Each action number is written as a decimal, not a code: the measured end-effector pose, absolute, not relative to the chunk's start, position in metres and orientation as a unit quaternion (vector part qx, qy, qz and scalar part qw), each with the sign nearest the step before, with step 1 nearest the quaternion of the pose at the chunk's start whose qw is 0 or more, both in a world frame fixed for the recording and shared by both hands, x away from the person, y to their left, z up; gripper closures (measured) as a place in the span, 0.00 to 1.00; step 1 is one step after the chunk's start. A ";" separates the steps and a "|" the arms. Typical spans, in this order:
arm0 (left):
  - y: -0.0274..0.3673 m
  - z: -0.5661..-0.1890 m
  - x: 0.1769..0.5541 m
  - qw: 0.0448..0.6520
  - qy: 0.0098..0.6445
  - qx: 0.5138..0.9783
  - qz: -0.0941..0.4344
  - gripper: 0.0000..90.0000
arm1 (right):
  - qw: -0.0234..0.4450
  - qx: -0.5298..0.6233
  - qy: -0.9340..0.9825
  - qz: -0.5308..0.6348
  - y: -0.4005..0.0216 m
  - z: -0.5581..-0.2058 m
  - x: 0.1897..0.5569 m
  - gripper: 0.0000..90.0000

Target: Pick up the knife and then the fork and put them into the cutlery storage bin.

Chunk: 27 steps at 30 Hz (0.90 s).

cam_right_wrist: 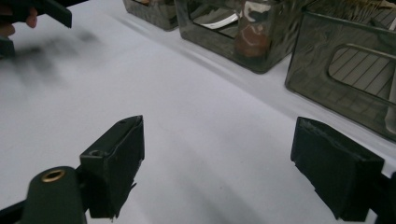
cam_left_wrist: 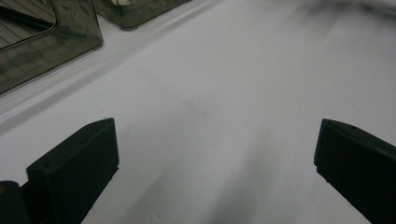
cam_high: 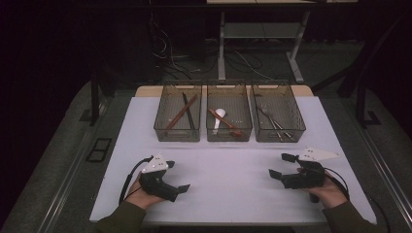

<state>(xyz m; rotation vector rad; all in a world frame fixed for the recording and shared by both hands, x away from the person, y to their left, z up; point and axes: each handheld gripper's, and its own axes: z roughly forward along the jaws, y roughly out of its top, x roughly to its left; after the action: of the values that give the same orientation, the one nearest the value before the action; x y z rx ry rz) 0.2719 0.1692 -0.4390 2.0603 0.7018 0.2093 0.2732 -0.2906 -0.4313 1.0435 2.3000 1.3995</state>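
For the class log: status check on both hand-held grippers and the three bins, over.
Left hand-held gripper open, empty. Right hand-held gripper open, empty. Three bins hold utensils, untouched. White mat between grippers and bins bare.

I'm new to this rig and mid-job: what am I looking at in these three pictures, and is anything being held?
A person holds a two-jaw tool in each hand: the left gripper and the right gripper. The high view looks down on the white table. The other two views come from cameras riding on each gripper, looking along its black jaws. At the far side stand three clear bins: the left bin holds chopsticks, the middle bin spoons, the right bin metal cutlery. Both grippers are open and hold nothing.
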 end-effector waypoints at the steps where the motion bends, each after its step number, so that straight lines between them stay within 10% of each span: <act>1: 0.169 -0.439 0.272 0.458 0.284 0.838 0.085 0.00 | 0.127 0.357 0.791 0.480 -0.291 -0.433 0.272 0.19; 27: 0.170 -0.439 0.272 0.459 0.284 0.838 0.084 0.00 | 0.113 0.336 0.805 0.475 -0.288 -0.446 0.258 0.15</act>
<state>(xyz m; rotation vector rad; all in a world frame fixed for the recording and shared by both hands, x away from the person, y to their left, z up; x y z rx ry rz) 0.2715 0.1699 -0.4390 2.0626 0.7006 0.2070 0.2578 -0.2882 -0.4463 0.9850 2.3631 1.3939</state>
